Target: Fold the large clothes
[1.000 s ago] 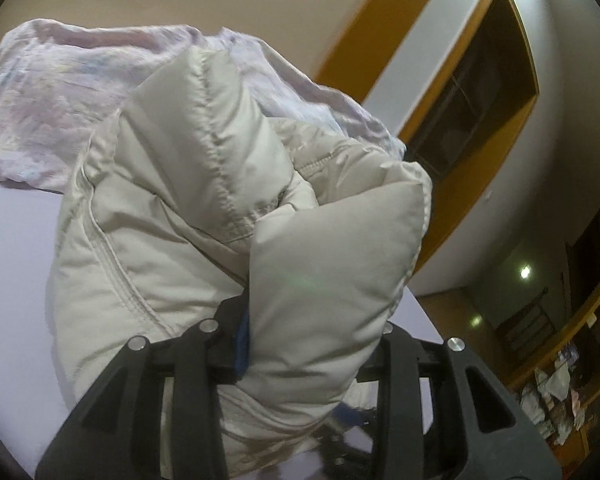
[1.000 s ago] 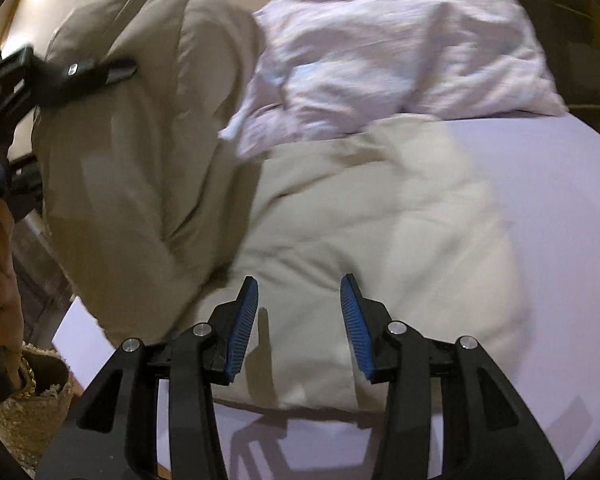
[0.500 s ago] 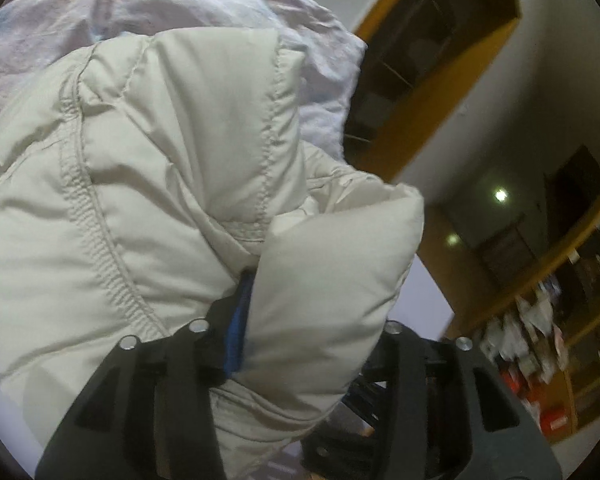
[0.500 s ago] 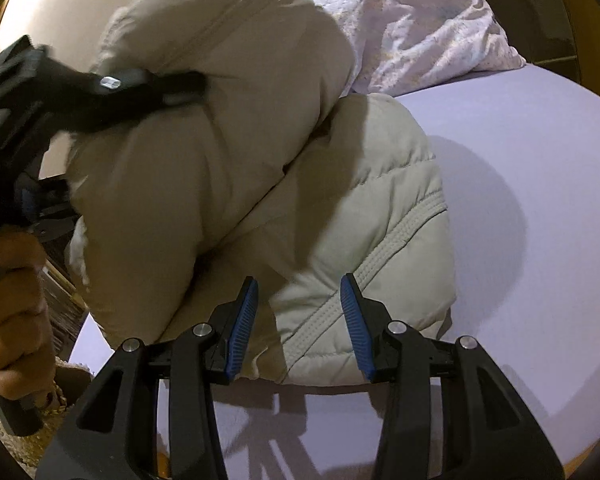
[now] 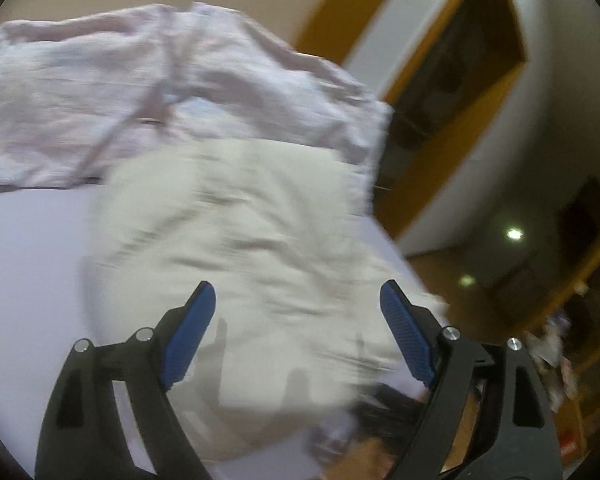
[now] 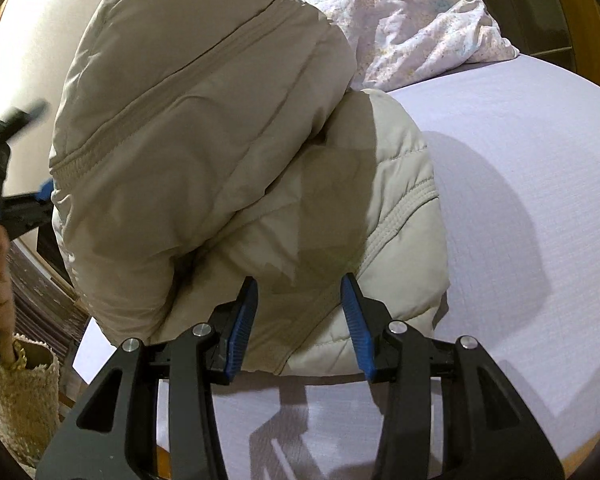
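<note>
A cream puffer jacket (image 6: 236, 184) lies bunched on the lavender bed sheet (image 6: 520, 208), one part folded over the rest. In the left wrist view the jacket (image 5: 240, 248) is blurred and lies below and ahead of my left gripper (image 5: 298, 304), which is open and empty. My right gripper (image 6: 298, 292) is open just above the jacket's near edge, touching nothing. The left gripper (image 6: 16, 196) shows at the left edge of the right wrist view, beside the jacket.
A crumpled pale pink blanket (image 5: 140, 92) lies at the back of the bed, also in the right wrist view (image 6: 412, 20). The bed's edge and a wooden floor are to the right (image 5: 452, 272). A woven basket (image 6: 20, 392) stands beside the bed.
My left gripper has let go of the jacket and opened wide; the jacket part dropped onto the pile. The right gripper stays open and has come closer to the jacket's edge.
</note>
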Demonstrator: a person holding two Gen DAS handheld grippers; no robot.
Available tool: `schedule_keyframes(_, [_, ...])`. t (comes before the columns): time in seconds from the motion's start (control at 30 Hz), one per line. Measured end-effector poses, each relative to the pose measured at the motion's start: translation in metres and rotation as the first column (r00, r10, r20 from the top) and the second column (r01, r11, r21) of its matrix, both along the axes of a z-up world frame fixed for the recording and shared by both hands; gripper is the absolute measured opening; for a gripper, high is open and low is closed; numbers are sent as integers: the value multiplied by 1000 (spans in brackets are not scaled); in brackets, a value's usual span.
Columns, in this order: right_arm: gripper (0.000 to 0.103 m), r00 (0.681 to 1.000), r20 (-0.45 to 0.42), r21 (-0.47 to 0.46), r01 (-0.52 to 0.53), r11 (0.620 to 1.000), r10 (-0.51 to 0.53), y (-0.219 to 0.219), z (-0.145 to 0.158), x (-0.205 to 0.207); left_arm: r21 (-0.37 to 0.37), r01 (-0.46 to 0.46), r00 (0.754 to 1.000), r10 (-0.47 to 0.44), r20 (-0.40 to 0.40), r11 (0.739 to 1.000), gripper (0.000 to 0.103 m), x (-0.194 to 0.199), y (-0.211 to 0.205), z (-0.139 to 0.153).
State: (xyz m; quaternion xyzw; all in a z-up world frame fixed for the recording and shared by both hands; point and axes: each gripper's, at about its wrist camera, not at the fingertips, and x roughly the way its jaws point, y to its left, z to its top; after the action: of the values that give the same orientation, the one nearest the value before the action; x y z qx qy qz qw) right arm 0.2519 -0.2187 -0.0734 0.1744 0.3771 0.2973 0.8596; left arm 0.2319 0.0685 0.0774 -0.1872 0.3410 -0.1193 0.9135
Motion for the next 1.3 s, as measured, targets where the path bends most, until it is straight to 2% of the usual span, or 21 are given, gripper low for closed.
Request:
schedule_keyframes(0.23, [46, 1000, -5, 4, -1, 1000, 1, -2, -1, 3, 124, -142, 987, 151, -61, 982, 84, 22, 44, -27])
schedule_keyframes(0.33, [46, 1000, 1, -5, -6, 1000, 6, -2, -1, 2, 125, -153, 982, 165, -95, 980, 84, 39, 49, -42])
schedule_keyframes(0.43, [46, 1000, 7, -10, -8, 1000, 8, -3, 0, 0, 99, -153, 980, 164, -110, 983, 84, 45, 45, -55])
schedule_keyframes(0.53, [46, 999, 21, -23, 28, 999, -27, -12, 4, -1, 131, -150, 981, 164, -99, 980, 85, 43, 28, -57])
schedule_keyframes(0.67, [46, 991, 45, -32, 127, 991, -125, -39, 15, -1, 162, -145, 981, 163, -101, 976, 87, 47, 7, -59])
schedule_keyframes(0.83, [46, 963, 85, -35, 258, 965, -255, -84, 36, 0, 184, -155, 980, 175, -99, 971, 91, 57, -12, -63])
schedule_keyframes(0.93, [46, 949, 125, -23, 293, 956, -288, -106, 62, -1, 194, -149, 980, 171, -100, 970, 93, 62, -23, -65])
schedule_keyframes(1.0, [46, 951, 158, -11, 270, 963, -265, -105, 79, -2, 204, -145, 981, 167, -96, 968, 93, 64, -32, -68])
schedule_keyframes(1.13, [46, 962, 242, -4, 130, 992, -125, -69, 123, 3, 247, -141, 984, 164, -75, 959, 94, 67, -54, -73])
schedule_keyframes(1.23, [46, 971, 237, -33, 12, 999, -4, -26, 138, 22, 270, -141, 984, 165, -70, 952, 94, 68, -63, -74])
schedule_keyframes(1.3, [45, 973, 228, -79, -24, 997, 41, 1, 139, 39, 266, -144, 983, 169, -71, 953, 94, 68, -63, -75])
